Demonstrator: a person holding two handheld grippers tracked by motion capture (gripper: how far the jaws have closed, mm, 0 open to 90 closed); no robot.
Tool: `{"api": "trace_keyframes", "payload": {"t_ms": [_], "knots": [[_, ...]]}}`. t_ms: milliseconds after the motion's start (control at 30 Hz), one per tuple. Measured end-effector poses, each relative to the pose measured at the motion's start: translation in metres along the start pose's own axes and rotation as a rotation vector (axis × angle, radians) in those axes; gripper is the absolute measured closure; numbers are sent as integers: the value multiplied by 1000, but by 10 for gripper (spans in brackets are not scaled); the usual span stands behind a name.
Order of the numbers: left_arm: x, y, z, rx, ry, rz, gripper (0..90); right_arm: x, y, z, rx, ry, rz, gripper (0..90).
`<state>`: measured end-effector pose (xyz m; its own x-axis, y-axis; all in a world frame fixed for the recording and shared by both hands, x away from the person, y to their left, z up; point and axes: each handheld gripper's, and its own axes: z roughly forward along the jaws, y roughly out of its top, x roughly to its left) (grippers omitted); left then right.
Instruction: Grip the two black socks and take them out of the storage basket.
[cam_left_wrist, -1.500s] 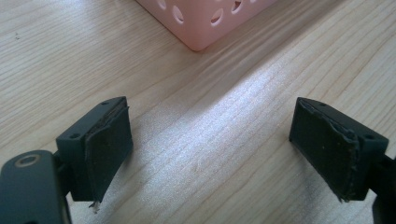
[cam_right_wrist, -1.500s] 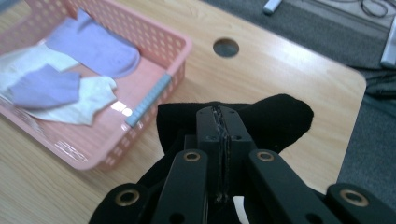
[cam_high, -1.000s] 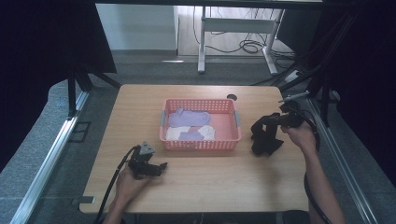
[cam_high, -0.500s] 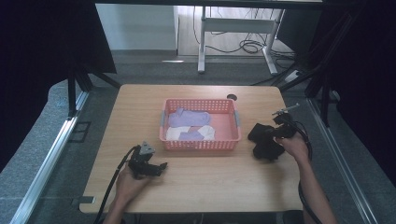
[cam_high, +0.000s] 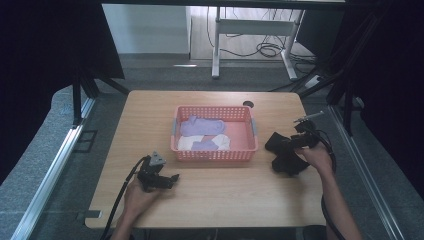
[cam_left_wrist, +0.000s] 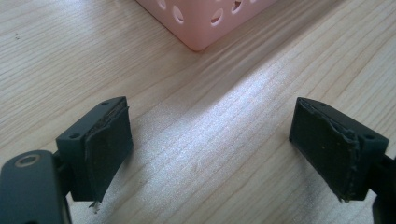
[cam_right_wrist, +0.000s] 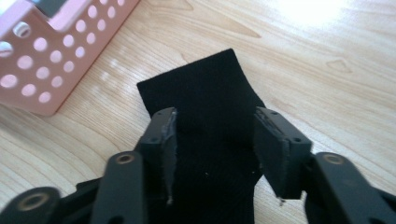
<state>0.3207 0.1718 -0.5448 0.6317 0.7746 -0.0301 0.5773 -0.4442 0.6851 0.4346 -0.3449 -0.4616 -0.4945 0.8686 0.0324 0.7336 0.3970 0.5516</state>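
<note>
On the left, the left tongs (cam_high: 172, 177) rest on the tabletop (cam_high: 225, 200) with jaws spread wide and nothing between them, just short of the pink basket (cam_high: 215, 154). That one basket, mid-table, holds what look like three socks: a purple sock (cam_high: 200, 126), a cream sock (cam_high: 187, 143) and a small purple sock (cam_high: 206, 145) (the pile overlaps, so the count is a best reading). To the right lies one black sock (cam_right_wrist: 210, 93) flat on the wood; the right tongs (cam_right_wrist: 215, 135) have just been opening and stand about half open astride it, pads clear of the cloth. This looks like the set-down step; next, lift away cleanly.
</note>
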Motion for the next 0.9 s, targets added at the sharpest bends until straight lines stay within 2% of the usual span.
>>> {"api": "trace_keyframes", "payload": {"t_ms": [100,167,367,433,567,600,667,700,767,800,867,900], "knots": [[0,0,0,0,0,0,128,1,1,-4,-14,-7,-4,404],[0,0,0,0,0,0,128,4,3,-12,-49,-3,-12,355],[0,0,0,0,0,1,128,14,6,-25,-87,-10,-59,287],[0,0,0,0,0,0,128,25,6,-31,-97,-6,-84,260],[0,0,0,0,0,0,128,34,4,-34,-104,6,-98,224],[0,0,0,0,0,0,128,42,2,-35,-109,17,-108,207],[0,0,0,0,0,1,128,45,0,-34,-114,22,-111,200],[0,0,0,0,0,2,128,53,-3,-33,-117,34,-115,181],[0,0,0,0,0,2,128,56,-5,-33,-116,38,-116,174],[0,0,0,0,0,2,129,64,-8,-31,-127,51,-123,160],[0,0,0,0,0,1,128,67,-10,-31,-129,57,-123,156],[0,0,0,0,0,1,128,75,-14,-28,-131,64,-137,152]]}}
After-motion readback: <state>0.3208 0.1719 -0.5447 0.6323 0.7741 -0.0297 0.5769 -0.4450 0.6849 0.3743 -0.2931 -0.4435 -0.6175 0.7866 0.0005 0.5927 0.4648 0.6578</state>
